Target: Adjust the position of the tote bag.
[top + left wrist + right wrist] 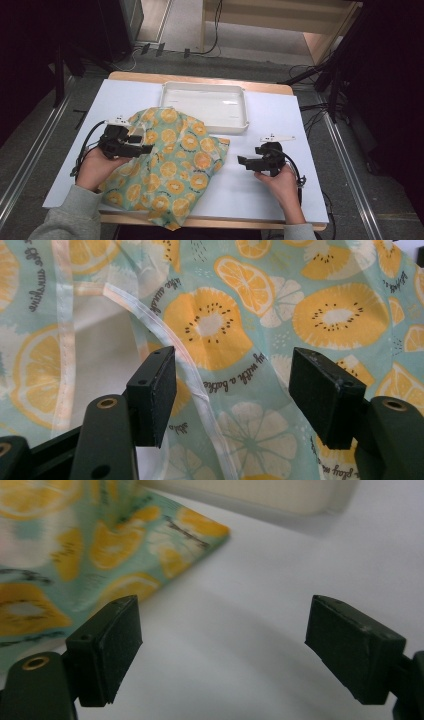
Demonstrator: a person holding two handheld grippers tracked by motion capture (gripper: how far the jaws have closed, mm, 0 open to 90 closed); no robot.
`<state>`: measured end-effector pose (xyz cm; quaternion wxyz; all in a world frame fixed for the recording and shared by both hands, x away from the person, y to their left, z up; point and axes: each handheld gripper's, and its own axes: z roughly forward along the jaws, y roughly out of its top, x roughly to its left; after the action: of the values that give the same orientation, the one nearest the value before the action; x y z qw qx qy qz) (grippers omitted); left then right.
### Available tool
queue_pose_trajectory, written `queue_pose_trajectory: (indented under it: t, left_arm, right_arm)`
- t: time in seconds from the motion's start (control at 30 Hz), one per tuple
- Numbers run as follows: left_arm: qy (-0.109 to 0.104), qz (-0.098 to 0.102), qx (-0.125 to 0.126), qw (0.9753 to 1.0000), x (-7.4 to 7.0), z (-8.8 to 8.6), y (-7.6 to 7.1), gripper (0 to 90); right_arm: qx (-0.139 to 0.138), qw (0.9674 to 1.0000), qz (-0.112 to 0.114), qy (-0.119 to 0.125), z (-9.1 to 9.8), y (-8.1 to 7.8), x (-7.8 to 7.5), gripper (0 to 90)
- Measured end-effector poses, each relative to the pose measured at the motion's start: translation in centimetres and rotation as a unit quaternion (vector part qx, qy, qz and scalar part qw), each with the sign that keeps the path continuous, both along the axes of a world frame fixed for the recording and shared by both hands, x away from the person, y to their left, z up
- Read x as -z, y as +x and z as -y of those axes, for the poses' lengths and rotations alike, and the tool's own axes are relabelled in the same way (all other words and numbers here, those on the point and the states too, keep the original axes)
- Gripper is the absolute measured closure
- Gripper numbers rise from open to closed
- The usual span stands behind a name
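Left gripper (131, 145) hovering over cloth (172, 165), jaws standing apart, white hem (192, 375) running between them, pads not pressing. Right gripper (250, 161) waiting over bare table (260, 195), jaws wide apart, cloth corner (200, 530) ahead. Cloth lying rumpled at table's near left, reaching tray (205, 105). Looking thin, light, limp, likely slippery; best pinching hem or corner.

Fruit-print cloth (260, 315) (white hem showing) between parted fingers (152, 395).
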<state>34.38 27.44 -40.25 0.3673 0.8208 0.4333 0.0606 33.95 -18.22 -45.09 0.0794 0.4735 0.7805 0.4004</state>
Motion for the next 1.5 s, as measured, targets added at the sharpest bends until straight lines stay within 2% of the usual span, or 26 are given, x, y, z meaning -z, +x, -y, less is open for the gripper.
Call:
queue_pose_trajectory:
  t: [0.1, 0.23, 0.4, 0.5, 0.63, 0.83, 0.9, 1.07, 1.13, 1.23, 1.3, 1.37, 1.5]
  left_arm:
    - [0.001, 0.0, -0.001, 1.0, 0.0, -0.2, 0.0, 36.2]
    - [-0.001, 0.0, -0.006, 1.0, 0.0, -0.4, 0.0, 36.2]
    - [-0.001, -0.002, -0.008, 1.0, 0.0, -0.8, 0.1, 36.2]
    - [-0.008, -0.011, -0.006, 0.9999, -0.1, -1.0, 0.0, 37.5]
    - [-0.008, -0.006, -0.006, 0.9999, -0.1, -1.0, 0.0, 37.4]
    - [-0.005, -0.001, -0.002, 1.0, -0.2, -1.2, -0.1, 39.2]
    - [-0.008, 0.0, -0.002, 1.0, -0.1, -1.2, -0.2, 40.6]
    - [-0.002, 0.002, 0.004, 1.0, -0.1, -1.3, -0.4, 42.9]
    - [-0.007, 0.003, 0.002, 1.0, -0.2, -1.3, -0.4, 43.2]
    - [-0.014, -0.007, -0.005, 0.9999, -0.2, -1.3, -0.4, 43.6]
    - [-0.014, -0.002, -0.005, 0.9999, -0.2, -1.4, -0.4, 42.9]
    - [-0.022, -0.009, -0.008, 0.9997, -0.3, -1.5, -0.4, 41.4]
    - [-0.025, -0.006, -0.011, 0.9996, -0.4, -1.7, -0.4, 40.2]
  right_arm:
    - [-0.019, 0.9995, 0.021, -0.013, -0.8, -0.7, -0.6, 17.4]
    - [-0.024, 0.9989, 0.039, -0.013, -1.0, -1.2, -1.1, 18.3]
    - [-0.031, 0.9985, 0.044, -0.008, -1.1, -1.5, -1.2, 18.6]
    - [-0.054, 0.997, 0.054, 0.0, -1.4, -1.7, -1.1, 16.5]
    - [-0.06, 0.9966, 0.055, 0.01, -1.5, -1.7, -1.3, 17.5]
    - [-0.062, 0.9972, 0.041, 0.002, -1.9, -1.7, -1.2, 18.9]
    - [-0.066, 0.9968, 0.045, -0.005, -2.1, -1.8, -1.3, 18.9]
    - [-0.072, 0.9957, 0.059, -0.002, -2.5, -2.0, -1.6, 21.6]
    - [-0.076, 0.9952, 0.062, -0.002, -2.5, -2.0, -1.6, 23.9]
    - [-0.083, 0.994, 0.071, -0.004, -2.6, -2.1, -1.7, 26.2]
    - [-0.086, 0.9938, 0.07, -0.003, -2.6, -2.1, -1.7, 26.4]
    - [-0.086, 0.9944, 0.062, -0.006, -2.6, -2.1, -1.6, 27.1]
    - [-0.089, 0.994, 0.063, -0.007, -2.8, -2.1, -1.5, 27.6]
